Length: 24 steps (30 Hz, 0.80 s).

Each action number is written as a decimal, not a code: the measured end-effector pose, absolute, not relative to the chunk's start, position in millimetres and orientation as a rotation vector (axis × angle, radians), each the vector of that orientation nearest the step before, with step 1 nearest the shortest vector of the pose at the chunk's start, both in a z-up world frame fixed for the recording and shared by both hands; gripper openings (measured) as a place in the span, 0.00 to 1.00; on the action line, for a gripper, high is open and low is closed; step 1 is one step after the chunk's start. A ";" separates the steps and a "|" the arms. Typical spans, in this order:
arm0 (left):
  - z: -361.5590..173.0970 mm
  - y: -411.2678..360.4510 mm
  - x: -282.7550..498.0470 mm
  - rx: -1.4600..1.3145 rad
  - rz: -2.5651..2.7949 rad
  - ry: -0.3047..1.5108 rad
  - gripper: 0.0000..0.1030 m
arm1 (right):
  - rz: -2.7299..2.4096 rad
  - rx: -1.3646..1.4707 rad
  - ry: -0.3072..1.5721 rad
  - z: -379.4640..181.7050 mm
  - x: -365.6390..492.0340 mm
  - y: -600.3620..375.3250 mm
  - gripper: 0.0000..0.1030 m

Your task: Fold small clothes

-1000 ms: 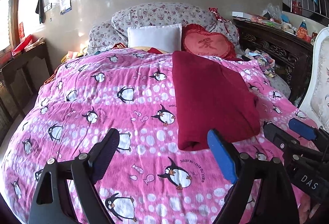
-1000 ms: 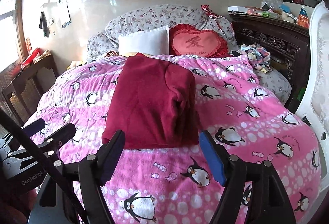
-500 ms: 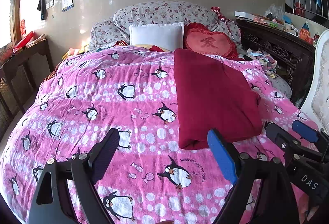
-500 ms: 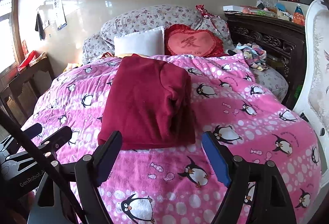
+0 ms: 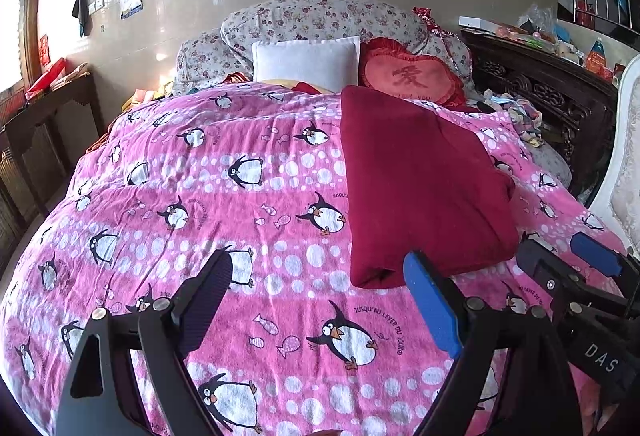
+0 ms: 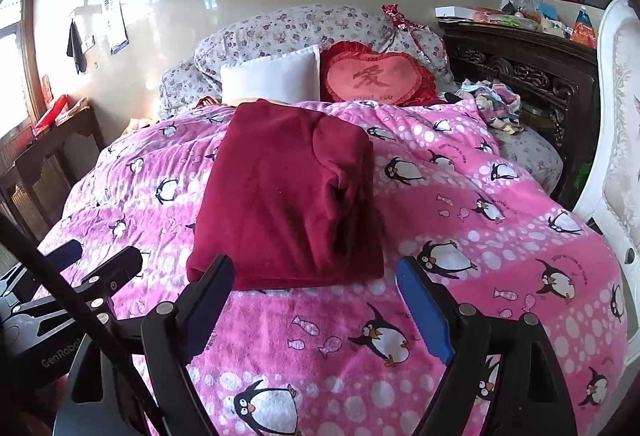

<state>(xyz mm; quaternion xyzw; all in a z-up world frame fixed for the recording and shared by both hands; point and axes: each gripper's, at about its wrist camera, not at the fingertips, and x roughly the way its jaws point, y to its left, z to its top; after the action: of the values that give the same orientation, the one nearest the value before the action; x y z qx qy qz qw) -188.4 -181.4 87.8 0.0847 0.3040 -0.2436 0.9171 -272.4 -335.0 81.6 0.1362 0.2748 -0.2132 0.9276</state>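
Observation:
A dark red fleece garment lies folded into a long rectangle on the pink penguin blanket; it also shows in the right wrist view. My left gripper is open and empty, hovering over the blanket just left of the garment's near edge. My right gripper is open and empty, hovering just in front of the garment's near edge. The right gripper also shows at the right in the left wrist view. The left gripper shows at the left in the right wrist view.
A white pillow, a red heart cushion and floral pillows lie at the bed's head. A pile of small clothes sits at the right by a dark carved cabinet. A white chair stands at the right.
Both grippers have shifted slightly, staying open and empty near the garment's near edge. The garment has not moved.

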 end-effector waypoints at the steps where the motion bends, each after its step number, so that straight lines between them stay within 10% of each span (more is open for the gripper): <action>1: 87.9 -181.3 -188.4 0.173 -0.503 0.626 0.84 | -0.438 0.278 0.567 81.2 -271.6 -335.4 0.85; 24: 59.9 -227.9 -91.5 0.053 -0.699 0.872 0.84 | -0.377 0.500 0.656 44.3 -194.6 -450.6 0.95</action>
<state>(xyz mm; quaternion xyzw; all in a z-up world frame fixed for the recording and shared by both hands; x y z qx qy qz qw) -91.5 -227.9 59.9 0.0249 0.4137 -0.3316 0.8475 -194.6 -450.6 44.3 0.2413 0.3170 -0.1819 0.8990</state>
